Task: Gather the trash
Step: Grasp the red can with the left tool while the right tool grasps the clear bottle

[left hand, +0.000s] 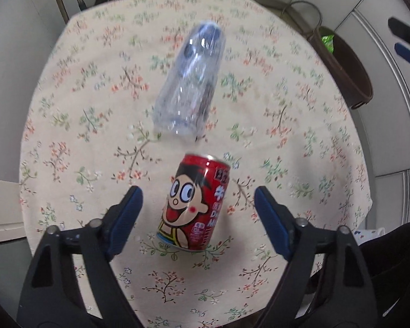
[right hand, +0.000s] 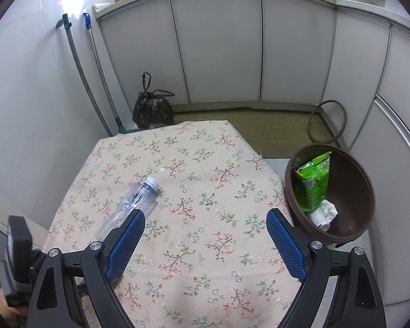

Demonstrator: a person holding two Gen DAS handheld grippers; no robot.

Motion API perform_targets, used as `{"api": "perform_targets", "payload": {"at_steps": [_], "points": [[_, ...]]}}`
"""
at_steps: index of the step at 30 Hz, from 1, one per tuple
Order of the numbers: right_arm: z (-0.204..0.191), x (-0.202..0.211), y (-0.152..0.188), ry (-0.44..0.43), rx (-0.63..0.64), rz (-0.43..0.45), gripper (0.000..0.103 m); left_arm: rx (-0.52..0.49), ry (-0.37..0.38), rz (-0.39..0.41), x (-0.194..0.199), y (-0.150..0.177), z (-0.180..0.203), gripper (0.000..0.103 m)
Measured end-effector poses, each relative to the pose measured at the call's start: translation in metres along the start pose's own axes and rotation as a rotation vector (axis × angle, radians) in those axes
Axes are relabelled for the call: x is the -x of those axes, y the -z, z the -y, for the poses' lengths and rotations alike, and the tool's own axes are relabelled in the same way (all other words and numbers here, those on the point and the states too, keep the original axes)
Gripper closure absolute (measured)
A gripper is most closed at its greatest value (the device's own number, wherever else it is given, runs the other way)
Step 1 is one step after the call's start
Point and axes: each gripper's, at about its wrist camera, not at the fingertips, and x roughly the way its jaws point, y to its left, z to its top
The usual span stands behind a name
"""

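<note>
A: The left gripper hangs over the red can, pointing steeply down, jaws apart. The can lies between the blue pads but neither pad touches it.

B: So nothing is held. How should the grab go?

A: I'd lower until the pads sit level with the can's middle, then close across its round sides — not its ends. It lies on its side on the flowered tablecloth, so it may roll if one pad arrives first. Centre it.

B: Which way does it point?

A: In the left wrist view its long axis runs nearly straight away from the gripper, tipped slightly right at the far end. The pads stand either side of that axis, which suits the grip.

B: And the rest?

A: A clear plastic bottle lies beyond the can, well clear of it, cap toward the table's far edge. The right gripper hovers empty over bare cloth, jaws wide. The brown bin stands beside the table on the right, already holding a green packet.
</note>
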Motion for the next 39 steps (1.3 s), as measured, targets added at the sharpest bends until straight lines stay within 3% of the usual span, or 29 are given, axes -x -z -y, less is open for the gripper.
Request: {"api": "perform_targets", "payload": {"at_steps": [6,11,14,18,22,30,36,39], "points": [[-0.014,-0.023,-0.003,-0.006,-0.015,-0.041,0.011,-0.019,0.005,-0.061,-0.023,0.001,-0.003,0.028],[-0.027,-0.046,-0.006,-0.016,-0.026,-0.092,0.011,-0.025,0.039,-0.095,-0.036,0.005,-0.008,0.045],[-0.036,-0.062,-0.005,-0.018,-0.032,-0.126,0.011,-0.032,0.043,-0.085,-0.035,0.006,-0.009,0.046],[-0.048,-0.085,-0.002,-0.026,-0.039,-0.177,0.011,-0.016,0.036,-0.042,-0.016,0.012,-0.022,0.046],[-0.064,-0.111,0.001,-0.045,-0.045,-0.233,0.011,0.061,0.026,0.039,0.012,0.013,-0.049,0.047],[-0.094,-0.164,0.016,-0.144,-0.131,-0.357,0.011,0.159,-0.059,0.19,0.05,0.003,-0.082,0.047],[-0.11,-0.2,0.026,-0.244,-0.232,-0.419,0.013,0.16,-0.072,0.212,0.058,0.003,-0.082,0.047],[-0.111,-0.212,0.033,-0.265,-0.271,-0.447,0.024,0.164,-0.075,0.217,0.058,0.002,-0.081,0.047]]}}
